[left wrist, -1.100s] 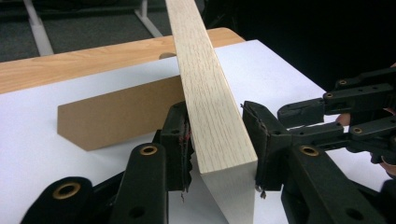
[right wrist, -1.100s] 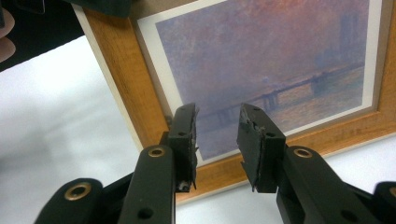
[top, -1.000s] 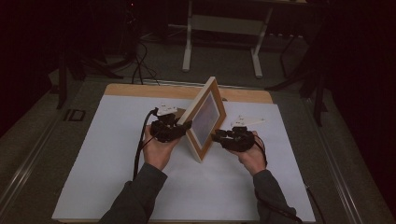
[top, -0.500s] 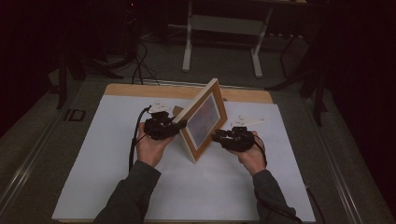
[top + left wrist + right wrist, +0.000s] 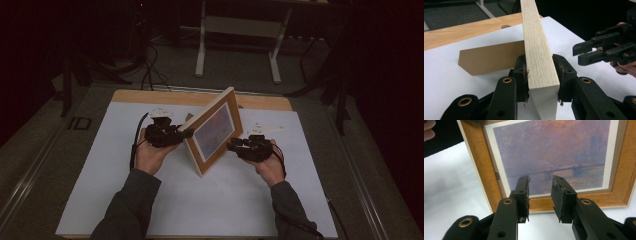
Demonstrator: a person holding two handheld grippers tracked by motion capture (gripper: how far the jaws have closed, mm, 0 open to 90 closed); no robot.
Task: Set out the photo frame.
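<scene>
The picture frame (image 5: 214,131) has been tilted further upright, clamped by the left tongs (image 5: 539,75); the right tongs (image 5: 540,195) are parted, empty.

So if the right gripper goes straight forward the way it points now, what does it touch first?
Most likely the front of the picture frame. The right gripper is open, empty and aimed at the print near its lower border. How near is unclear.
</scene>
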